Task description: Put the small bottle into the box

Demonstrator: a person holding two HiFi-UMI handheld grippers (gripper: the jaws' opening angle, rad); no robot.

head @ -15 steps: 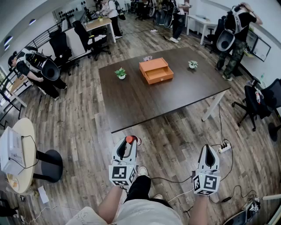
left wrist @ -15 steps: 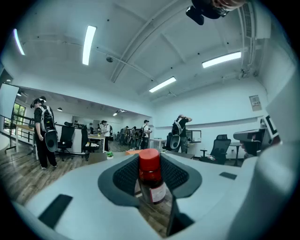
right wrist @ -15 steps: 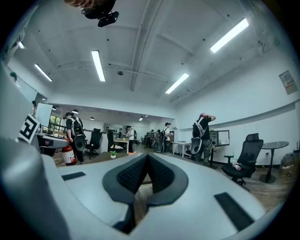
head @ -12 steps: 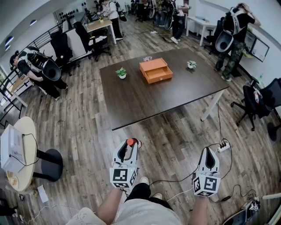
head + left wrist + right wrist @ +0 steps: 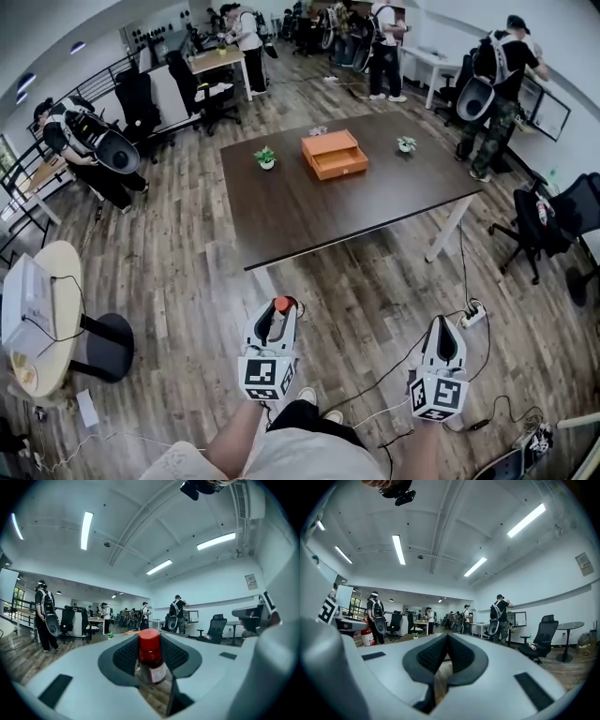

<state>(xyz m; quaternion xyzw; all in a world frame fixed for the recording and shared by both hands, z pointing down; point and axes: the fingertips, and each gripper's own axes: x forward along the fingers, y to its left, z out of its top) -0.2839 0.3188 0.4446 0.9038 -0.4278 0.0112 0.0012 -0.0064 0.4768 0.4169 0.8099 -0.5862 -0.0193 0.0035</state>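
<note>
My left gripper (image 5: 278,311) is shut on a small bottle (image 5: 280,304) with a red cap, held low over the wooden floor. In the left gripper view the bottle (image 5: 151,660) stands upright between the dark pads (image 5: 124,656), and my left gripper (image 5: 150,654) points level. My right gripper (image 5: 442,336) hangs beside it at the right, shut and empty; its tips meet in the right gripper view (image 5: 446,641). The orange box (image 5: 335,155) lies open-topped on the dark table (image 5: 309,220), far ahead of both grippers.
Two small potted plants (image 5: 266,157) (image 5: 406,143) flank the box. A power strip (image 5: 472,315) and cables lie on the floor at right. A round side table (image 5: 52,309) stands at left. People and office chairs (image 5: 539,230) surround the table.
The head view has shifted a little, so the table sits slightly further right in the picture. Both grippers keep their places, and the left one still holds the bottle.
</note>
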